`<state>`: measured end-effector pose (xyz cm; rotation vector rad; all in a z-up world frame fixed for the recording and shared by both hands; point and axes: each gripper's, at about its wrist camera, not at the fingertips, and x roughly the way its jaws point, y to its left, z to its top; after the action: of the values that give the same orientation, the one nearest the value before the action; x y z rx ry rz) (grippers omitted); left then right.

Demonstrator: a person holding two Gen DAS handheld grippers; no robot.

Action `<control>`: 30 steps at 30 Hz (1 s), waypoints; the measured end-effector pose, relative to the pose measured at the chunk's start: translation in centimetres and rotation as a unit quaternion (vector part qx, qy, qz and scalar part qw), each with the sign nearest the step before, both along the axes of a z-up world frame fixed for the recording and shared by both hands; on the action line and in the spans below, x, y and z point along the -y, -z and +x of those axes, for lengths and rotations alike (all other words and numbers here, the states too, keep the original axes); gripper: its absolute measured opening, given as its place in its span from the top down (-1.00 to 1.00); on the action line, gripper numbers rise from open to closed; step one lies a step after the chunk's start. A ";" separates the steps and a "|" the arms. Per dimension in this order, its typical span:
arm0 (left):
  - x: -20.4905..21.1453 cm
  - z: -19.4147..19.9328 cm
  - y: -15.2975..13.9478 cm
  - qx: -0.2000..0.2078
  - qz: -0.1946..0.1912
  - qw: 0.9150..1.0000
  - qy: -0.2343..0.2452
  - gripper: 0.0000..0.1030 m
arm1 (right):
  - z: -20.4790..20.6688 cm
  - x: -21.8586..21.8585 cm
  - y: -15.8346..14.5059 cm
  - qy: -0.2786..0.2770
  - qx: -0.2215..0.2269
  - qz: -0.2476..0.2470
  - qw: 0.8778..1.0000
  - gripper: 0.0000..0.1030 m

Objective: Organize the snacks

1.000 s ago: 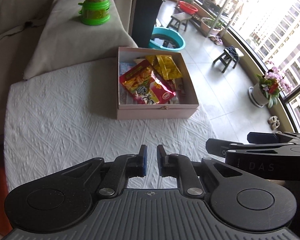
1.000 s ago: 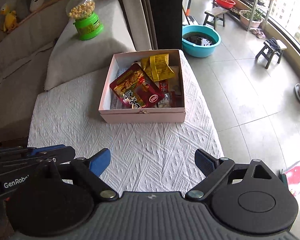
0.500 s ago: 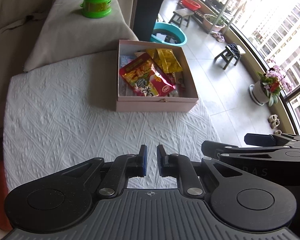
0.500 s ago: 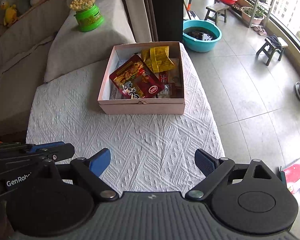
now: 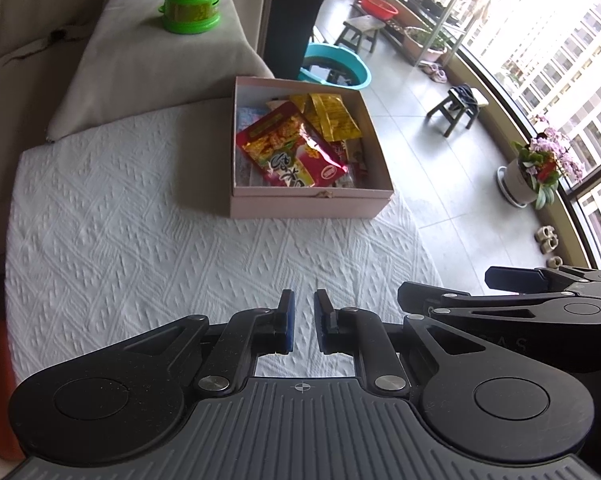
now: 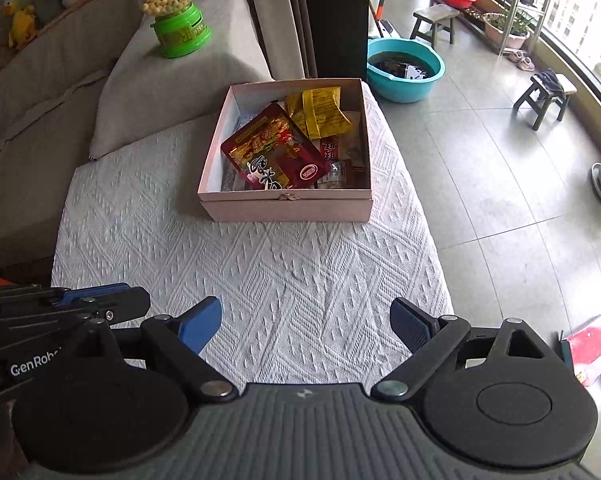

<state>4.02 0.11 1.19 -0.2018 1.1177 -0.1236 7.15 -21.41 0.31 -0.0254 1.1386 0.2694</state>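
Left gripper: jaws drawn in to a narrow slit, nothing between them, hanging over bare white cloth. Right gripper: jaws spread wide, empty, also over cloth.

Pink box sits ahead of both, well apart, at the cloth's far end near the right-hand edge. From the left gripper it lies ahead and slightly right; from the right gripper nearly dead ahead.

Snacks are all in the box. Red packet on top, long axis running diagonally from far-left to near-right. Yellow packet behind it against the far wall. Smaller wrappers underneath, too small to tell.

My read: the right gripper is better placed, already open and lined up. It needs a straight reach forward, with the wrist turned to pinch across the red packet's short side.
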 end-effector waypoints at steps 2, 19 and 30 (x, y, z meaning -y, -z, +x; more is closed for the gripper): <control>0.1 -0.1 0.0 0.000 0.000 1.000 0.001 0.72 | -0.2 0.1 0.0 0.002 0.000 0.000 1.000 -0.78; 0.7 0.1 -0.1 -0.001 -0.003 1.000 0.002 0.72 | -0.3 0.8 0.1 0.013 -0.001 0.003 1.000 -0.78; 0.9 0.4 0.1 -0.004 0.001 1.000 0.003 0.72 | 0.0 0.8 0.2 0.013 -0.004 0.004 1.000 -0.78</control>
<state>4.39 -0.82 1.05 -0.1973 1.1269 -0.1274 7.16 -22.25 0.07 -0.0035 1.1449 0.2512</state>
